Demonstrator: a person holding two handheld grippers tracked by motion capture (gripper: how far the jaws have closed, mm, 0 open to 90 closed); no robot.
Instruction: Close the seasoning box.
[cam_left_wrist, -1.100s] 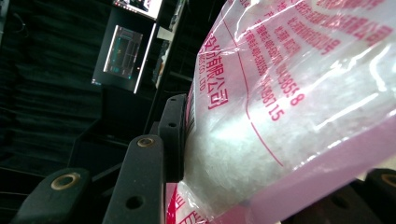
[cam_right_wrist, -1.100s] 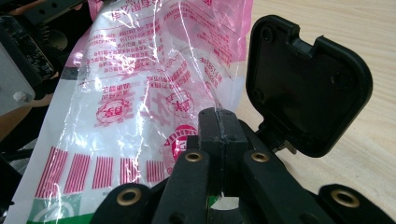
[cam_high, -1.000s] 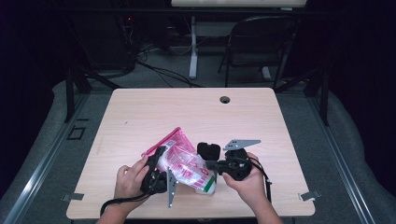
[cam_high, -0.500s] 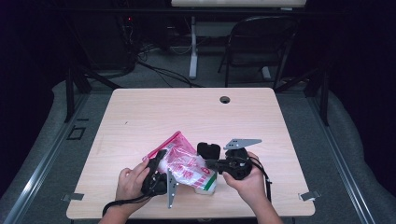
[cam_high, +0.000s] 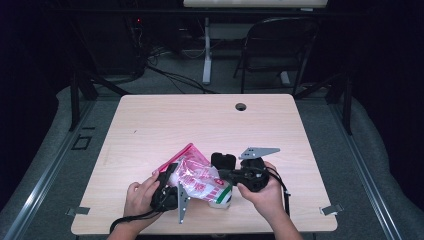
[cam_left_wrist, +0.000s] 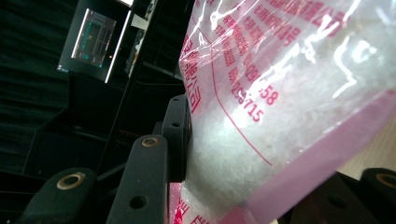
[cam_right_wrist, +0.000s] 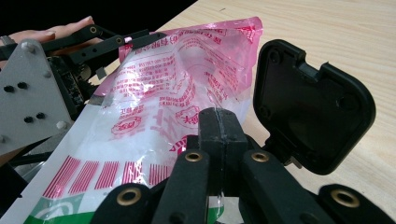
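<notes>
A clear plastic bag (cam_high: 197, 179) with pink print, a pink zip strip and white grains inside lies tilted near the table's front edge. My left gripper (cam_high: 172, 172) holds its left end. In the left gripper view the bag (cam_left_wrist: 289, 93) sits between the jaws, and one pad (cam_left_wrist: 177, 135) presses on it. My right gripper (cam_high: 223, 175) holds the bag's right side. In the right gripper view its jaws (cam_right_wrist: 219, 128) are shut together on the bag's (cam_right_wrist: 159, 116) film. A hand holds each gripper.
A black rounded plastic piece (cam_high: 223, 161) lies on the wooden table (cam_high: 200, 120) just behind my right gripper, and is seen close up (cam_right_wrist: 313, 112) beside the jaws. A cable hole (cam_high: 241, 106) sits near the far edge. A chair (cam_high: 277, 45) stands beyond the table.
</notes>
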